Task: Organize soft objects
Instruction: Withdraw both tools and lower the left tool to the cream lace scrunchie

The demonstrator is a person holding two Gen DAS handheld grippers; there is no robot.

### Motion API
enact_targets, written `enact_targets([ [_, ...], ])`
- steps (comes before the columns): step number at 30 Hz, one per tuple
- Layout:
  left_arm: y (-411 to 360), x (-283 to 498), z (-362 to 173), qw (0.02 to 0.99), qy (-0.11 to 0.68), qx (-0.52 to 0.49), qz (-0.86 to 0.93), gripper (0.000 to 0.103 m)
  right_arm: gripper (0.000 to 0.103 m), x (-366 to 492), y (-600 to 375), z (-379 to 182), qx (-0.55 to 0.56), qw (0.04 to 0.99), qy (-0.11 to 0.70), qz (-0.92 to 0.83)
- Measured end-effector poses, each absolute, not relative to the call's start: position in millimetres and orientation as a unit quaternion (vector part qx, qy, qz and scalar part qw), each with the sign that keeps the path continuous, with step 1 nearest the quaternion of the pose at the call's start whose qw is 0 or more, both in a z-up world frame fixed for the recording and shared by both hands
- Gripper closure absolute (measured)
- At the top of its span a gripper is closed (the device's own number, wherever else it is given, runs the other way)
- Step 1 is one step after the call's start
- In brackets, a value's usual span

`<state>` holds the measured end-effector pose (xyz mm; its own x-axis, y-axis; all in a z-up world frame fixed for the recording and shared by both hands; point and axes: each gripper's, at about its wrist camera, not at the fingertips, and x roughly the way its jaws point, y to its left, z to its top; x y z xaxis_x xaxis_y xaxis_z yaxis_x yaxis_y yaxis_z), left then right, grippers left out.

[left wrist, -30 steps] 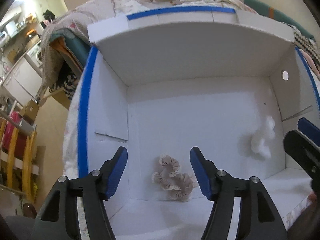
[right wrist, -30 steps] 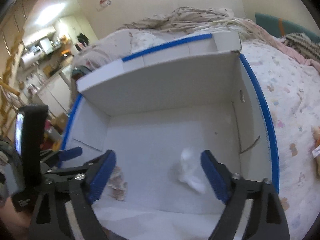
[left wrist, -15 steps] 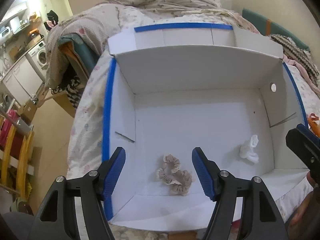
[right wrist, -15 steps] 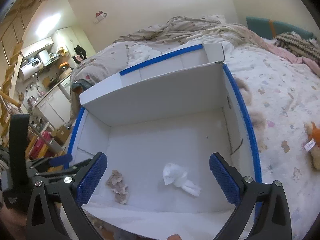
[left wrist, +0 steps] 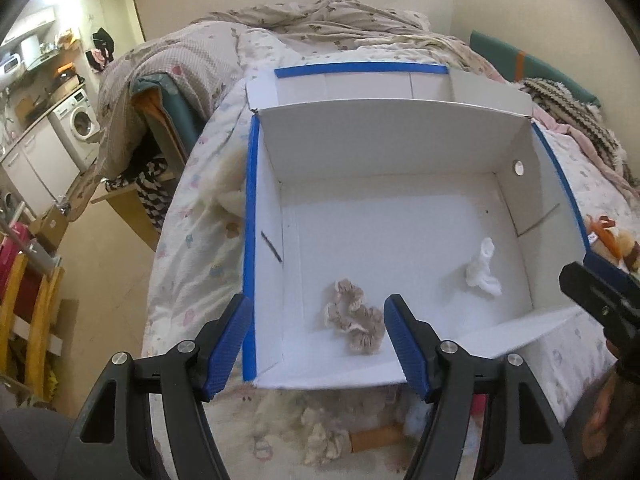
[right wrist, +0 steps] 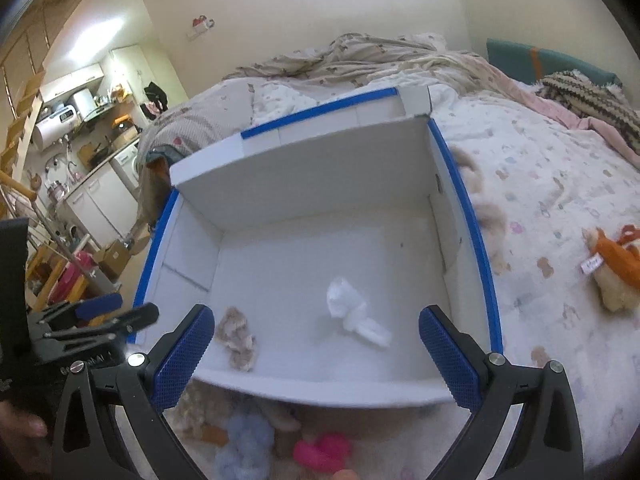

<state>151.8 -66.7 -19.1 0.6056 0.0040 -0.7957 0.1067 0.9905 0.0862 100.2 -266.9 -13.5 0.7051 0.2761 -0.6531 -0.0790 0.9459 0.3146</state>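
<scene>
Left-wrist view: the left gripper (left wrist: 316, 342) is seen poised above the near-left corner of a white box (left wrist: 384, 148) edged with blue tape, its jaws parted and nothing held between them. A beige scrunchie (left wrist: 354, 316) lies on the box floor near the front wall, framed between the blue pads but well below them. A white scrunchie (left wrist: 482, 270) lies apart from it, nearer the right wall. The box is set on a bed (left wrist: 188, 248) covered with a patterned sheet.

From the right wrist, the right gripper (right wrist: 316, 354) is shown over the front wall of the box (right wrist: 320, 168), its jaws spread wide and empty; they have just been opening. The white scrunchie (right wrist: 354, 316) sits on the floor between the pads, untouched, with the beige scrunchie (right wrist: 238, 338) to its left. More soft things, a pale blue one (right wrist: 244, 446) and a pink one (right wrist: 322, 450), lie on the bed in front of the box. A plush toy (right wrist: 614, 270) lies on the sheet to the right, well apart from the box.
</scene>
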Motion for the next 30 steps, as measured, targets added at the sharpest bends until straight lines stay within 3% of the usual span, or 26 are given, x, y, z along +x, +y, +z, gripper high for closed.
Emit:
enact_targets([
  [17,-25.0,90.4,-36.9,0.895,0.443,0.016,-0.044,0.037,0.0,55.5,-266.1,-25.3,0.15,0.896,0.412,0.073],
  [30,29.9,98.8,-79.9,0.852,0.519,-0.055,0.05,0.037,0.0,59.0,-249.5,-58.6,0.14,0.865,0.478,0.051],
])
